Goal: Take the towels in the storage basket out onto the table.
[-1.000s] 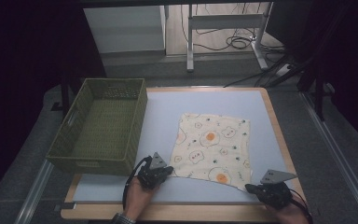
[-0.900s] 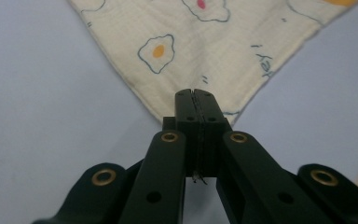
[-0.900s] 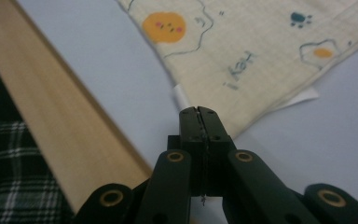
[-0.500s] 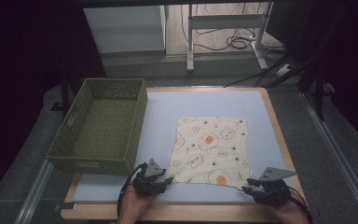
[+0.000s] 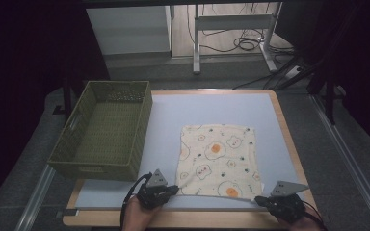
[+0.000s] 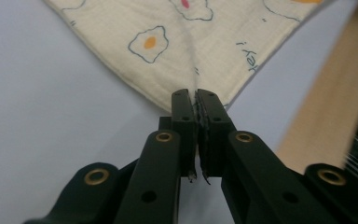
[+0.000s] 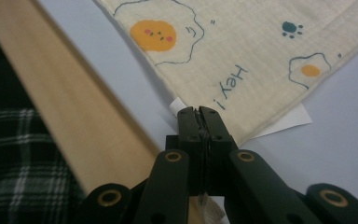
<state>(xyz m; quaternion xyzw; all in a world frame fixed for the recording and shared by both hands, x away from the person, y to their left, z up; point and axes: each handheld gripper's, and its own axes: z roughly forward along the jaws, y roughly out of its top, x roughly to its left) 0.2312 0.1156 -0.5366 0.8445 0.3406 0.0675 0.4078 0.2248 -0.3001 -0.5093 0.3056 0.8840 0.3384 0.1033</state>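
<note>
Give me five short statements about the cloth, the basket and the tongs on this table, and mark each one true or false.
1. The left tongs are shut on a near corner of the egg-print cloth. True.
2. The right tongs are wide open above the cloth. False: they are shut on its other near corner.
3. The green basket stands left of the cloth. True.
4. The cloth lies inside the basket. False: it lies spread on the blue table mat.
5. A white tag shows beneath the cloth corner at the right tongs. True.
</note>
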